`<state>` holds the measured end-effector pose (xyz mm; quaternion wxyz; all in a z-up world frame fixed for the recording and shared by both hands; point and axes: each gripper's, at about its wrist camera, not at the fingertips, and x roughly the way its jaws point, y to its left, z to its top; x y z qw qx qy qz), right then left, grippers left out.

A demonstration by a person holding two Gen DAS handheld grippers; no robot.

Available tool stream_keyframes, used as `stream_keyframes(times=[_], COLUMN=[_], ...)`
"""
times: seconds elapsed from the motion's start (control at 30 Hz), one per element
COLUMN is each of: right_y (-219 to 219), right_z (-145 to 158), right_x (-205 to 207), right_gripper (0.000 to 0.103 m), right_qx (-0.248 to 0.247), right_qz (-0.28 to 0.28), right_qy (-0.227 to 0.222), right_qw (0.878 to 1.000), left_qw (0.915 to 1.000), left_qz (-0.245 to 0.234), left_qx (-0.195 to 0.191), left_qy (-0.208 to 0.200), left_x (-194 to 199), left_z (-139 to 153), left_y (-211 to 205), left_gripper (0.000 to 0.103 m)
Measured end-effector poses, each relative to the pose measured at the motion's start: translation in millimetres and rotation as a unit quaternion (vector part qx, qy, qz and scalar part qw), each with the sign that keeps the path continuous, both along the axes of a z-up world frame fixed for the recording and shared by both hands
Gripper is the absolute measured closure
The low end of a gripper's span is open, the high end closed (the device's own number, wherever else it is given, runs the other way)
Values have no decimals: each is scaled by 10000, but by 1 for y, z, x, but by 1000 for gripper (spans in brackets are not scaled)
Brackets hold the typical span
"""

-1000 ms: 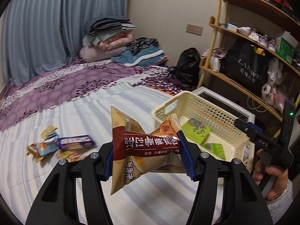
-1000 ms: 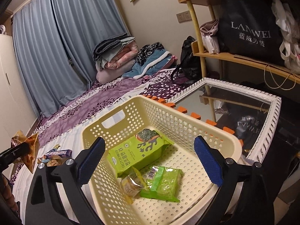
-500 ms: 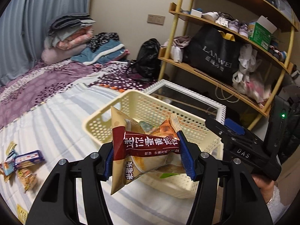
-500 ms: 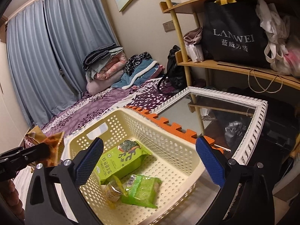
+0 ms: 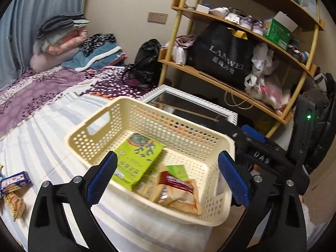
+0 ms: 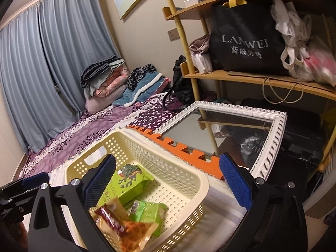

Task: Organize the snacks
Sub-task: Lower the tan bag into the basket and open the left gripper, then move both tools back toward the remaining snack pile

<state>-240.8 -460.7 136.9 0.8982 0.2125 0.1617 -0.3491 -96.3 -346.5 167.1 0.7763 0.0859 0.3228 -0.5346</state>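
Observation:
A cream perforated basket (image 5: 98,126) (image 6: 189,174) stands at the corner of the striped bed. Inside lie a large green snack pack (image 5: 138,159) (image 6: 126,187), a smaller green packet (image 6: 151,212) and a tan pouch with a dark red band (image 5: 178,191) (image 6: 121,229). My left gripper (image 5: 168,178) hangs over the basket's near side; its jaws are opening wide, with nothing pressed between the pads, and the tan pouch lies below them. My right gripper (image 6: 166,184) stands open above the basket's other side with nothing in it. The right gripper's body (image 5: 273,159) shows at the right of the left wrist view.
Several loose snack packets (image 5: 12,189) lie on the striped bed cover at the left. A white-framed mirror (image 6: 241,134) and orange foam edging (image 6: 178,145) lie beyond the basket. A wooden shelf (image 5: 231,79) with bags stands to the right; folded bedding (image 5: 69,42) sits against the far wall.
The left gripper carried the tan pouch from over the bed to above the basket, then its jaws parted and the pouch dropped into the basket. The right gripper shifted slightly.

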Motion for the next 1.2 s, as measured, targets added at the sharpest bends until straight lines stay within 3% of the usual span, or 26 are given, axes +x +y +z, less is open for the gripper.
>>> stream_keyframes(times=[0.23, 0.47, 0.7, 0.83, 1.07, 1.2], right_y=[31, 60, 93, 115, 143, 160], right_z=[17, 30, 48, 55, 57, 51], right_x=[10, 26, 35, 48, 78, 98], right_gripper=[5, 5, 5, 5, 5, 5], right_qx=[-655, -839, -1381, -1658, -1443, -1292], right_qz=[281, 815, 1013, 1218, 1841, 2098], right_qy=[6, 3, -162, 15, 135, 246], right_qw=[9975, 9931, 9851, 9786, 9722, 9688], left_qw=[9992, 9971, 9929, 9886, 9775, 9670], left_qz=[320, 632, 1102, 1430, 2056, 2524], left_qx=[-80, -164, -270, -317, -255, -188], left_qy=[-208, -393, -356, -355, -395, -307], left_x=[7, 14, 31, 40, 56, 68], left_z=[9, 19, 21, 22, 18, 10], left_y=[24, 56, 100, 130, 190, 228], left_gripper=[5, 5, 5, 5, 5, 5])
